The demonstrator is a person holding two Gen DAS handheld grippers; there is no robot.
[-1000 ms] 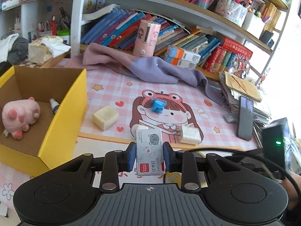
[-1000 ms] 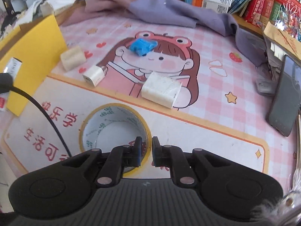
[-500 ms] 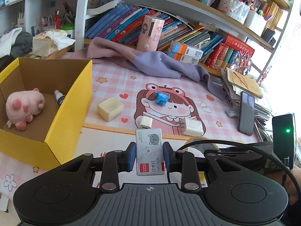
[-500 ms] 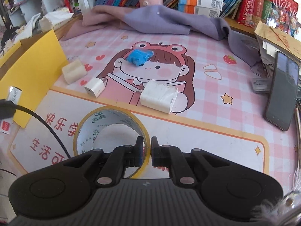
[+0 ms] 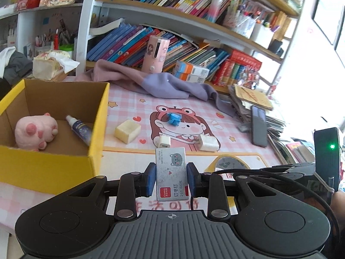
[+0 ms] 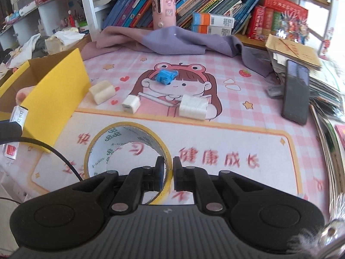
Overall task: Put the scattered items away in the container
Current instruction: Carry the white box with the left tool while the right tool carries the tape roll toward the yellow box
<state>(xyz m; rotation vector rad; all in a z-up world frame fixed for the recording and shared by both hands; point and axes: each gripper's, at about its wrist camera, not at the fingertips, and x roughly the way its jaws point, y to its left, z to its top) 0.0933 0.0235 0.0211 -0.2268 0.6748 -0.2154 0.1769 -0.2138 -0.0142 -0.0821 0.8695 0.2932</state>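
Carrying both loads toward the open yellow cardboard box (image 5: 98, 129), now nearer at left. Left gripper (image 5: 171, 180) clamped on the small grey staple box (image 5: 171, 172); right gripper (image 6: 169, 170) pinched on the yellow-edged tape roll's (image 6: 127, 149) wall, lifted off the mat. Next: release inside.

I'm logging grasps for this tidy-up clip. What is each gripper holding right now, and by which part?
The left gripper clamps the staple box across its two long side edges. The right gripper pinches the near wall of the tape roll, one finger inside the ring.
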